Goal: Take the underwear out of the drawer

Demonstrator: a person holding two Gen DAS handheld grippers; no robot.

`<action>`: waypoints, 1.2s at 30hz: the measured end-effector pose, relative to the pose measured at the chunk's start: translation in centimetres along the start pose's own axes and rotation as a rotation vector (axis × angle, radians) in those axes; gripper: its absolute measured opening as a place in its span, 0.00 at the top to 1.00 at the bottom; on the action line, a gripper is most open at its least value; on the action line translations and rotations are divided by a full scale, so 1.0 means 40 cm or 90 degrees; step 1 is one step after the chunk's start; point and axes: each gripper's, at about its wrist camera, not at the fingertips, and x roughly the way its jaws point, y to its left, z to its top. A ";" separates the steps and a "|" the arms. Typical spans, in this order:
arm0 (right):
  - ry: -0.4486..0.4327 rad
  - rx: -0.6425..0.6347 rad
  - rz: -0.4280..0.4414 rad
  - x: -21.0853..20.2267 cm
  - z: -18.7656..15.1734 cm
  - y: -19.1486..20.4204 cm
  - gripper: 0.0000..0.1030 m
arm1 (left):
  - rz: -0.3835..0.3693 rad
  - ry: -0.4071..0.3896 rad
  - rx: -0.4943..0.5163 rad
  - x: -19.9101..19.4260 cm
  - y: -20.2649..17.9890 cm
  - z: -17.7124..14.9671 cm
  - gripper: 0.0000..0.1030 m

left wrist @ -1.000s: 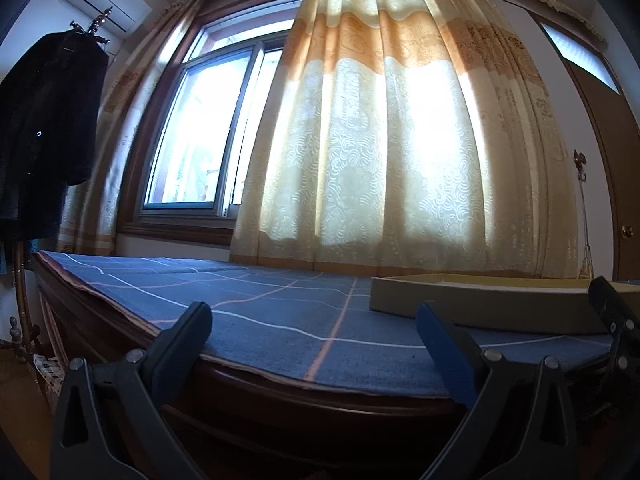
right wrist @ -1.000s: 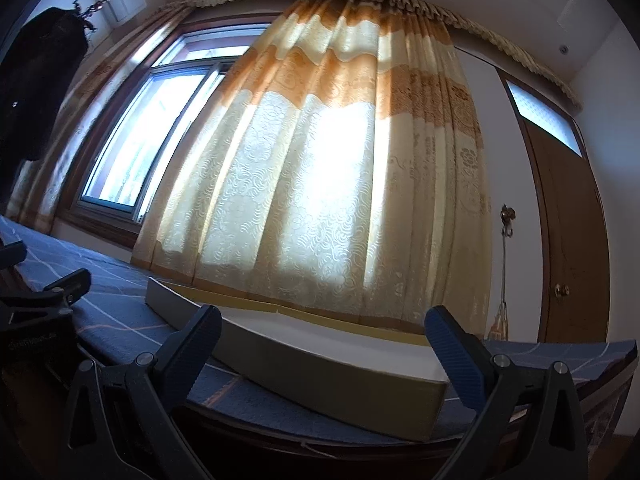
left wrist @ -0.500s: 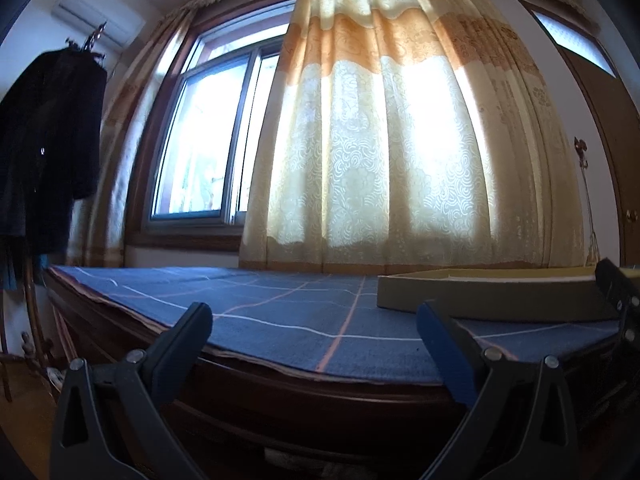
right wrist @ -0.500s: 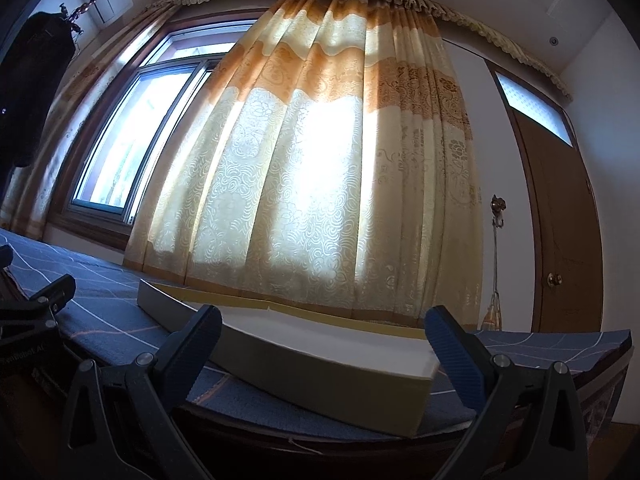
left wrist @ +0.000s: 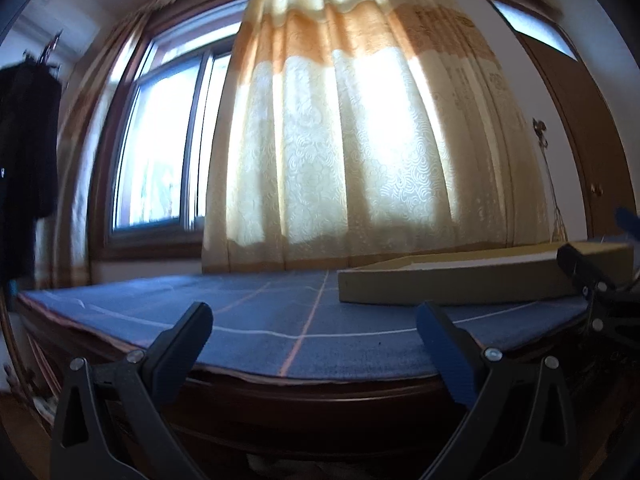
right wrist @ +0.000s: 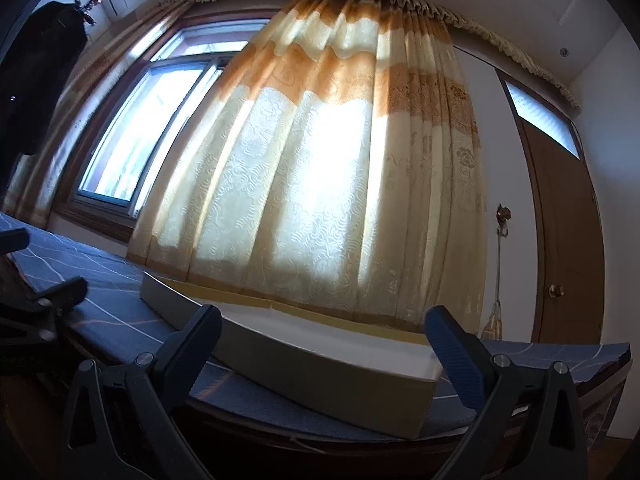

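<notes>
You face a dark wooden counter (left wrist: 320, 400) covered by a blue cloth (left wrist: 280, 320) with thin white and orange lines. Behind it hang a sunlit cream-and-orange curtain (right wrist: 320, 180) and a window (left wrist: 160, 160); a brown door (right wrist: 568, 240) stands at right, a dark coat (left wrist: 24, 152) at left. A shallow cardboard box (right wrist: 320, 376) lies on the cloth, its contents hidden by the wall. Your left claw (left wrist: 314, 332) and right claw (right wrist: 324, 340) are both spread wide, pinching nothing. No underwear or drawer shows.
</notes>
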 end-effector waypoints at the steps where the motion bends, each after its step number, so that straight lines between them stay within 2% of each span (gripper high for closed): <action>1: 0.003 0.014 -0.001 0.002 0.000 -0.008 0.01 | 0.003 -0.001 0.000 -0.001 -0.002 -0.002 0.00; 4: 0.018 0.044 -0.003 0.004 -0.002 -0.021 0.01 | 0.009 -0.012 0.011 -0.006 -0.008 -0.004 0.00; 7: 0.017 0.041 0.002 -0.005 -0.004 -0.018 0.01 | 0.019 -0.022 0.023 -0.013 -0.013 -0.006 0.00; 24: 0.013 0.011 0.018 -0.074 0.007 -0.007 0.01 | 0.019 0.009 0.067 -0.067 -0.015 -0.001 0.00; 30: 0.018 0.010 0.023 -0.095 0.013 -0.009 0.01 | -0.007 0.039 0.086 -0.085 -0.018 0.001 0.00; 32: 0.026 0.007 0.028 -0.101 0.014 -0.006 0.01 | -0.026 0.074 0.114 -0.081 -0.031 -0.002 0.00; 34: 0.047 0.001 0.035 -0.104 0.019 -0.001 0.01 | -0.042 0.113 0.192 -0.074 -0.068 -0.016 0.00; 36: 0.066 -0.003 0.039 -0.105 0.021 0.005 0.01 | -0.051 0.100 0.238 -0.089 -0.094 -0.024 0.00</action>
